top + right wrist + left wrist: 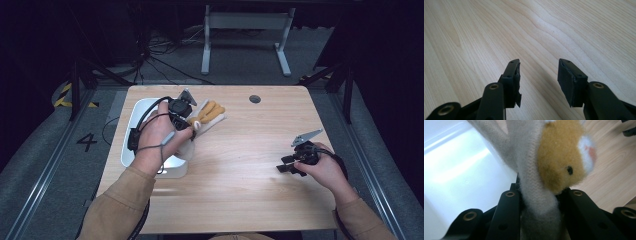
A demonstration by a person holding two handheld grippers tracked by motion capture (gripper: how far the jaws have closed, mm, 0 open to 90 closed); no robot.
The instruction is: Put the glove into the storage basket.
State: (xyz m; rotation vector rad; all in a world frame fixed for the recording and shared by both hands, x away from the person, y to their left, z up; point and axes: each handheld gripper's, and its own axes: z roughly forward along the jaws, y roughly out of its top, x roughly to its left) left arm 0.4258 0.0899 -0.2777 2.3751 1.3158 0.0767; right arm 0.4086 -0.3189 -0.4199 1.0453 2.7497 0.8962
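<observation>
A soft toy [209, 113], tan with a pale grey-white body, hangs over the wooden table [240, 180] just right of a white bin [131, 125]. My left gripper [192, 129] is shut on it. In the left gripper view the toy [560, 157] rises from between the black jaws of the left gripper [540, 197], its pale part pinched, with the white bin [454, 175] behind on the left. My right gripper [286, 167] rests low at the table's right side, open. In the right gripper view the right gripper [539, 68] has bare wood between its jaws.
A small round grommet [255, 99] sits near the table's far edge. Beyond the table stands a white desk frame [245, 30] with cables [160, 55] on the floor. A painted 4 [86, 141] marks the floor at the left.
</observation>
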